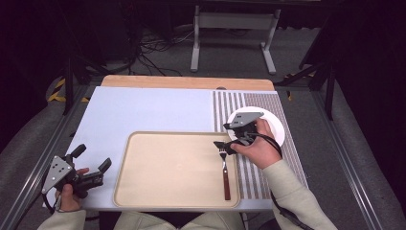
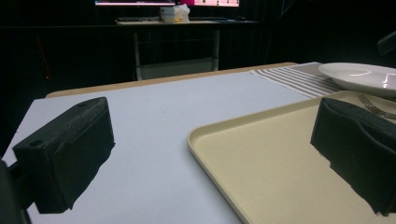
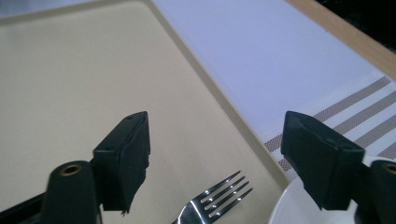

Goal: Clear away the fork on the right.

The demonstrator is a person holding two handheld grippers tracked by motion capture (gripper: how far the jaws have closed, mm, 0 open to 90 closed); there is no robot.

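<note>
High view: fork (image 1: pixel 224 173) lies flat at the right edge of the beige tray (image 1: pixel 143 191), tines far, brown handle near. Right gripper (image 1: pixel 224 145) hovers just above the tines, jaws spread, nothing between them. Left gripper (image 1: pixel 92 164) rests near the tray's left side, jaws also apart and empty. White plate (image 1: pixel 275 125) sits right of the tray on the striped mat (image 1: pixel 249 177).

Judgement: fork is light, rigid, with slick metal at the tines; the handle looks the better hold, taken across its width near mid-length.

The high view looks down on the whole table; both gripper views sit low and close (sharing the tray (image 1: pixel 163 172) and fork (image 3: pixel 212 205)).
</note>
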